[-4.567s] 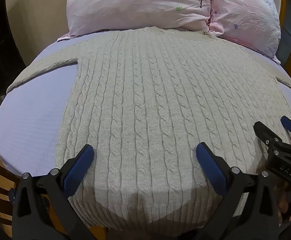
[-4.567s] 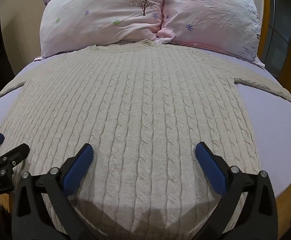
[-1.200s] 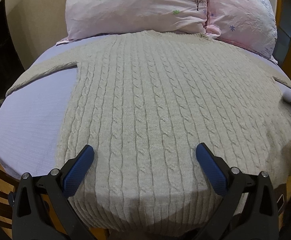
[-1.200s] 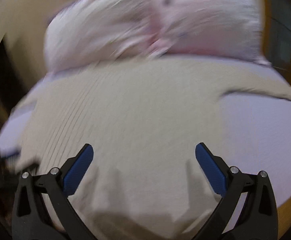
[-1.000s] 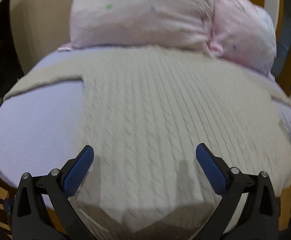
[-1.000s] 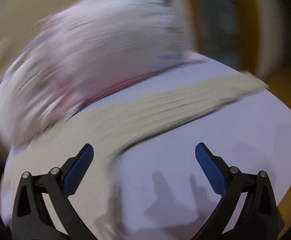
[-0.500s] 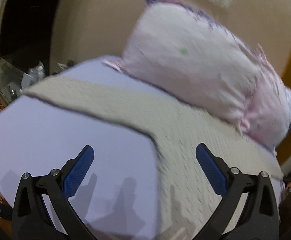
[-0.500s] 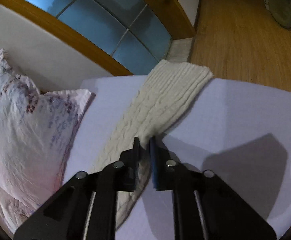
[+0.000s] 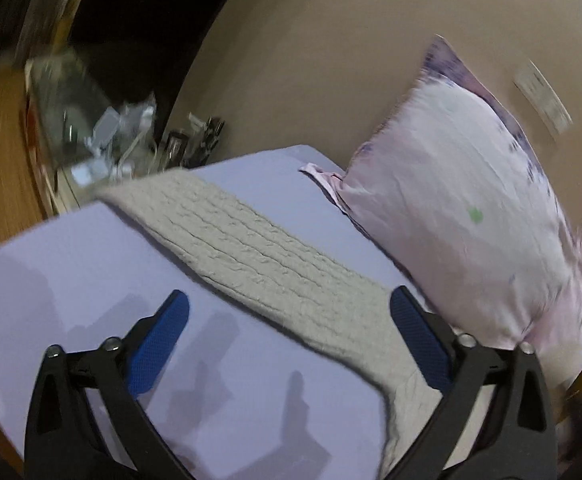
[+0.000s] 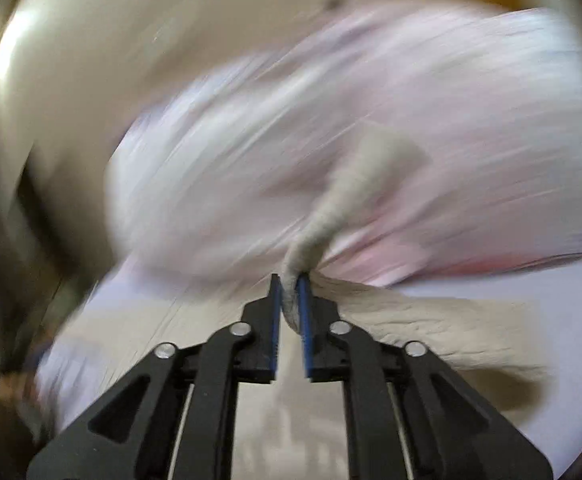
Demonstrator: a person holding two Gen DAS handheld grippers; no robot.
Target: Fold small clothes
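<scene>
A cream cable-knit sweater lies on a lilac bed sheet (image 9: 71,264). In the left wrist view its left sleeve (image 9: 251,252) stretches flat toward the bed's edge. My left gripper (image 9: 289,320) is open and empty, hovering above that sleeve near the armpit. In the blurred right wrist view my right gripper (image 10: 289,292) is shut on the sweater's right sleeve (image 10: 331,208), which is lifted off the bed and trails upward in front of the pillows. The sweater's body (image 10: 431,328) lies below.
Pink floral pillows (image 9: 471,208) lean against the beige wall at the head of the bed and fill the right wrist view (image 10: 331,120). A cluttered stand (image 9: 103,136) sits beyond the bed's left edge, over a wooden floor.
My right gripper closed on the right sleeve, lifted it and swung it inward over the sweater. My left gripper moved left over the left sleeve, still open.
</scene>
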